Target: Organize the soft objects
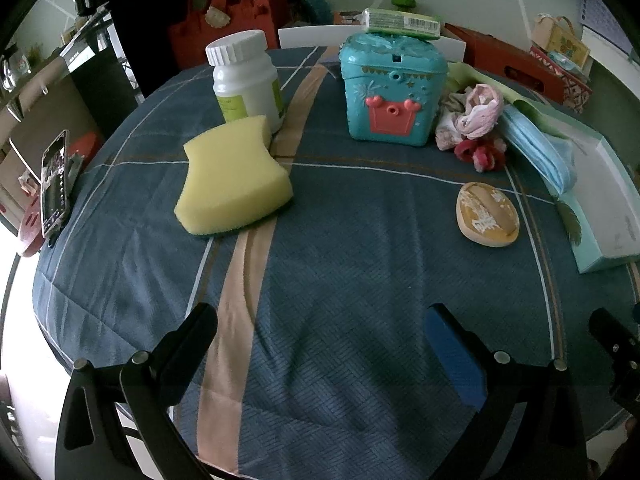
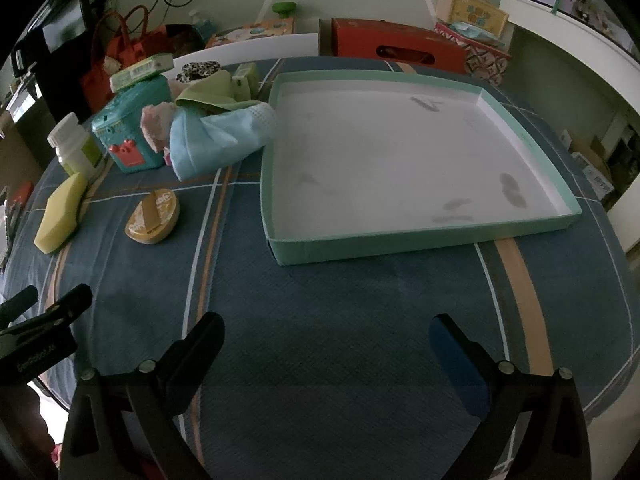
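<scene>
Your left gripper (image 1: 320, 344) and right gripper (image 2: 326, 344) both gape wide, empty, above the blue plaid tablecloth (image 1: 340, 280), near a yellow foam sponge (image 1: 234, 178).

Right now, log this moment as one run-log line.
stage: start | left gripper: open, empty | right gripper: open, empty | tray: nothing in it | sponge, blue cloth: on table, untouched

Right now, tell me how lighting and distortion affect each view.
Left wrist view: dim, blown-out glare at the left edge, fisheye bends the tablecloth lines, sponge slightly soft. Right wrist view: dim too, tray edges bowed, dark vignette in the corners.
</scene>
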A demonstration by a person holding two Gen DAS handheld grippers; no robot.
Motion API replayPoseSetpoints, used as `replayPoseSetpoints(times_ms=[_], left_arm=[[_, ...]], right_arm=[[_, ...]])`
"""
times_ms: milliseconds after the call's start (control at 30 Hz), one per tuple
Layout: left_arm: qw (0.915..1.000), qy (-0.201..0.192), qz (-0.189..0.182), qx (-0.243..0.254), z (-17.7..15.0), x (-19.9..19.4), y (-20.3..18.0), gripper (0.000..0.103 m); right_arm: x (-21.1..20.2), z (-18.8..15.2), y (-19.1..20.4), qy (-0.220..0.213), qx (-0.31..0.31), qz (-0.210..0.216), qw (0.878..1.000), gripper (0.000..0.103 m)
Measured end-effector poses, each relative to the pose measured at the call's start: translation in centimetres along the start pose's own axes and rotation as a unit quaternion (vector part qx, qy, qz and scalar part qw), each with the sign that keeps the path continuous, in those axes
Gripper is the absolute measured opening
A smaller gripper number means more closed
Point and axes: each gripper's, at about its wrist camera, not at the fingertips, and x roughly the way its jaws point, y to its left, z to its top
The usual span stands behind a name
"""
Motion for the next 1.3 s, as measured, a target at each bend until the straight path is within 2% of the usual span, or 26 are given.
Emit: replayPoseSetpoints(times_ms=[200, 1300], left_arm=[[1.0000, 0.001, -0.001, 0.001, 0.0, -0.1, 0.1, 0.103], [0.9998, -0.002, 0.008, 0.017, -0.3, -0.2, -0.5, 0.103]], right_arm=[[-1.1, -1.1, -0.5, -0.005, 0.002, -0.002, 1.000, 0.103], [-0.5, -0.5, -0.5, -0.012, 0.012, -0.004, 1.000, 0.103]])
